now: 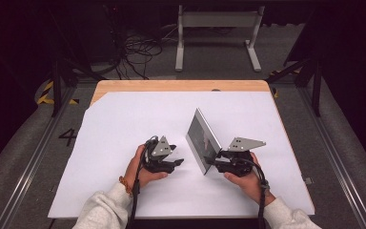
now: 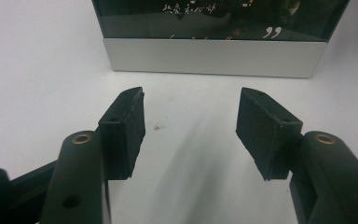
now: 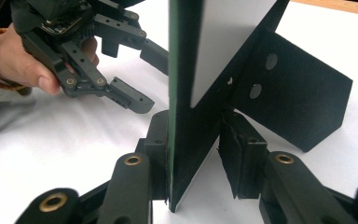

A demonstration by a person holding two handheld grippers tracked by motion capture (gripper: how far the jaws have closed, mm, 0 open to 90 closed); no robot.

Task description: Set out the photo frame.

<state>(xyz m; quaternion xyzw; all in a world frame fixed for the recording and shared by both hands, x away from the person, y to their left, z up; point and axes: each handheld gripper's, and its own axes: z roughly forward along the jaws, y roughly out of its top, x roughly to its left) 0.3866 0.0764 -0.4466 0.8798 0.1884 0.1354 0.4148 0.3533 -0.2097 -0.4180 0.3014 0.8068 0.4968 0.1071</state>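
Standing between both hand-held grippers, picture frame (image 1: 203, 140) blocks left hand-held gripper (image 2: 190, 135).

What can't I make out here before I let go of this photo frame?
- Photo frame: its upper part is cut off by the top edge in the left gripper view; the print is too small to read.
- Right gripper: in its view, the board between the fingers hides whether both pads press it.

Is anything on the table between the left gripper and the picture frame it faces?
Nothing visible. The left gripper faces the picture frame with open jaws over bare white sheet. The right gripper already grips the frame's edge.
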